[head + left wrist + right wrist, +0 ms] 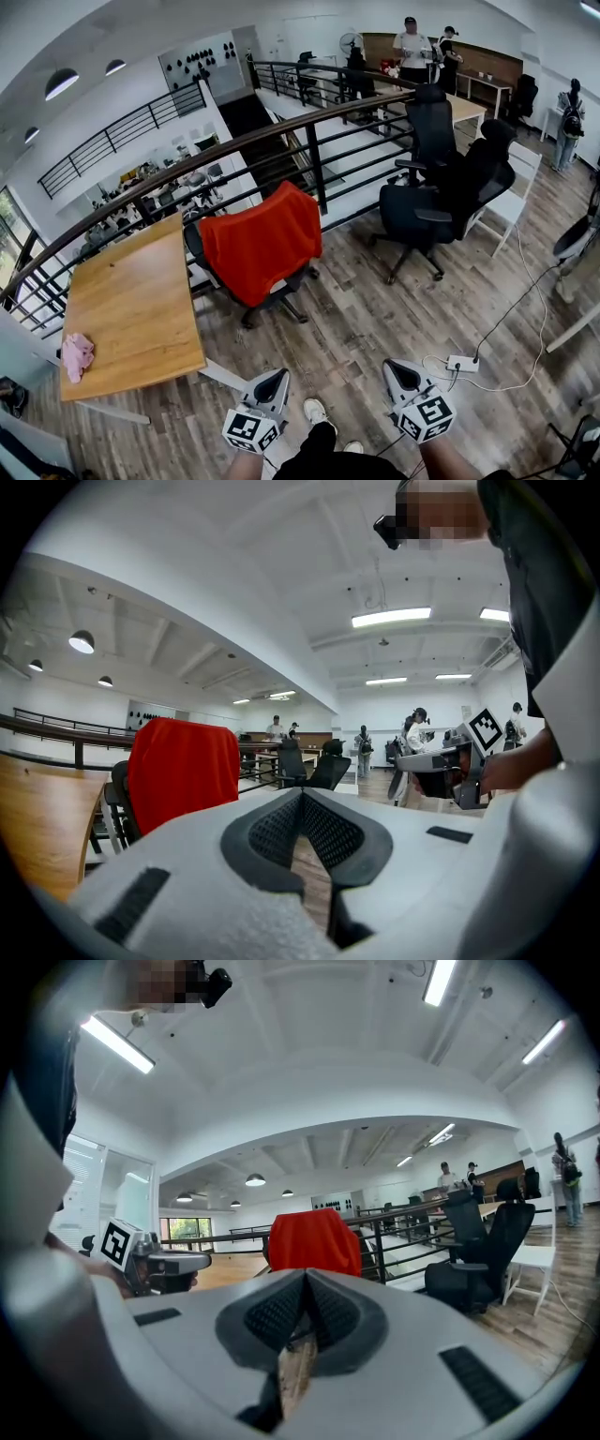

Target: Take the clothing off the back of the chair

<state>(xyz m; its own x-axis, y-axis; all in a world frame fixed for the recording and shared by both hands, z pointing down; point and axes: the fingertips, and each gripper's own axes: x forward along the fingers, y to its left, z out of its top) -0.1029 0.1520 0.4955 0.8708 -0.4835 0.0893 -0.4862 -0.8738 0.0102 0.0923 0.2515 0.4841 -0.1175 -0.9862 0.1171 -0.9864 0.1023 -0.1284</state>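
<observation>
Both grippers are low in the frame, held out side by side and pointing about level. Left gripper (272, 377), lower centre-left: jaws pressed together, nothing between them. Right gripper (403, 368), lower centre-right: jaws closed too, empty. Left forearm (244, 465) and right forearm (452, 461) enter from the bottom edge.

Both my grippers sit low in frame, jaws together, nothing held: left gripper (273, 378), right gripper (397, 367). Both are well apart from the chair (282, 289). A red garment (262, 242) is draped over the chair back. The chair stands beside the table (136, 300), by the railing (281, 133). A pink cloth (77, 355) lies on the table. A power strip (462, 363) lies on the floor near the right gripper.
</observation>
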